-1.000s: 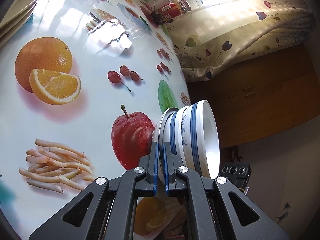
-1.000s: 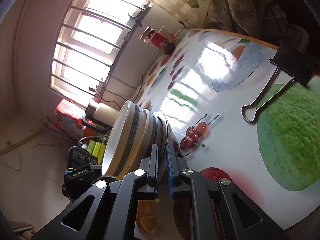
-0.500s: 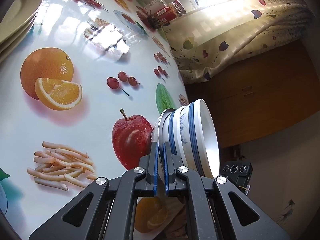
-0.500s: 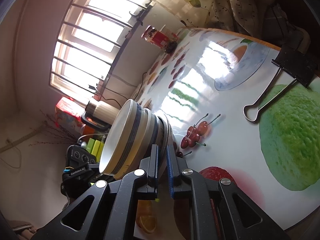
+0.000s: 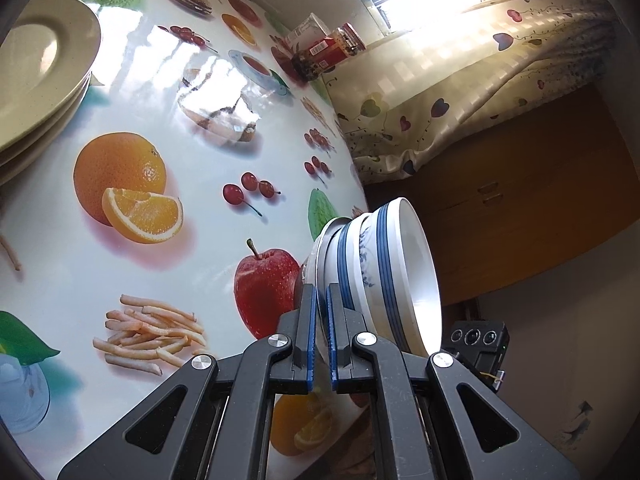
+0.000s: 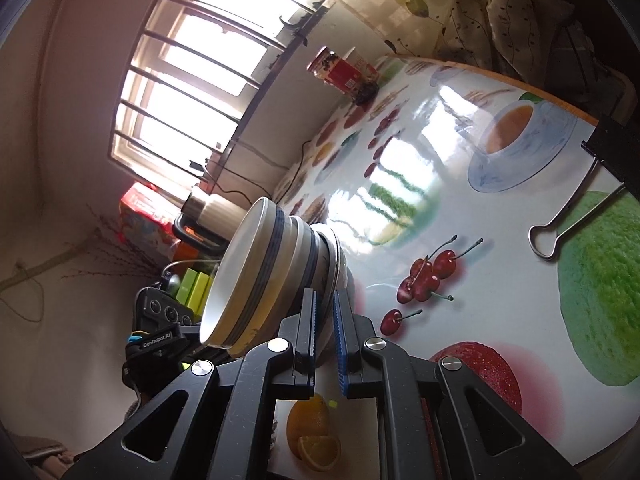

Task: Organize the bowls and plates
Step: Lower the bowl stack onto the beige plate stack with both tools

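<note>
Above the glossy fruit-print worktop (image 5: pixel 192 264), both tools pinch one rim. Left tool (image 5: pixel 321 320) and right tool (image 6: pixel 325 320) clamp stacked glazed blue-banded bowls (image 5: pixel 384 272).

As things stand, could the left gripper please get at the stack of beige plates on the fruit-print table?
Probably not yet: the left gripper is shut on the stack of blue-striped white bowls, although bare table lies between it and the beige plates.

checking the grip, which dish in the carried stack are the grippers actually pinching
The thin white plate at the bottom of the stack: both hand-held grippers clamp its rim, while the blue-banded bowls nested on it go ungripped.
</note>
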A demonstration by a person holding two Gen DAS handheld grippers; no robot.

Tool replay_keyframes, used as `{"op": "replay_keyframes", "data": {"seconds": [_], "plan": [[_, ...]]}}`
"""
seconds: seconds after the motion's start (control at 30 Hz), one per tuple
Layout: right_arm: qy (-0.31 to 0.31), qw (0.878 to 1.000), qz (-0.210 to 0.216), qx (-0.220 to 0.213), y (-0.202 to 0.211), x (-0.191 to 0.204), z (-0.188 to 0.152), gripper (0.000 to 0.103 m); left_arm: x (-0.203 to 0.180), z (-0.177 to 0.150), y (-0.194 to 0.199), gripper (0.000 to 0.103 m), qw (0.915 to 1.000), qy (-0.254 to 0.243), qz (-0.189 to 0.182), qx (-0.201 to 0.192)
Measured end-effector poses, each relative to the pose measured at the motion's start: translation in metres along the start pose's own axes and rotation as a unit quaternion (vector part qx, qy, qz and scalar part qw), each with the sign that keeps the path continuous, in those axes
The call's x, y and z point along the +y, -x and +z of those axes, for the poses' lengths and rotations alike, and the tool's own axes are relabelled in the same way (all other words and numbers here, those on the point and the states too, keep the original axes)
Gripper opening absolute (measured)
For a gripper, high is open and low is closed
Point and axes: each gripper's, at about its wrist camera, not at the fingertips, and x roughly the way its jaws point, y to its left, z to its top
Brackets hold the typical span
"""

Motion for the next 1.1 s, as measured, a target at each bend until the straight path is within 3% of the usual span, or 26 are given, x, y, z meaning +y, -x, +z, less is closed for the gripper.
{"op": "replay_keyframes", "data": {"seconds": [0.4, 1.1], "plan": [[0.027, 0.999, 0.02, 0.018, -0.024, 0.037, 0.009, 0.009, 0.005, 0.013, 0.045, 0.004, 0.9992, 0.006, 0.007, -0.038], [0.061, 0.993, 0.059, 0.078, -0.103, 0.095, 0.02, 0.009, 0.034, 0.039, 0.113, 0.004, 0.9934, 0.033, 0.037, -0.104]]}}
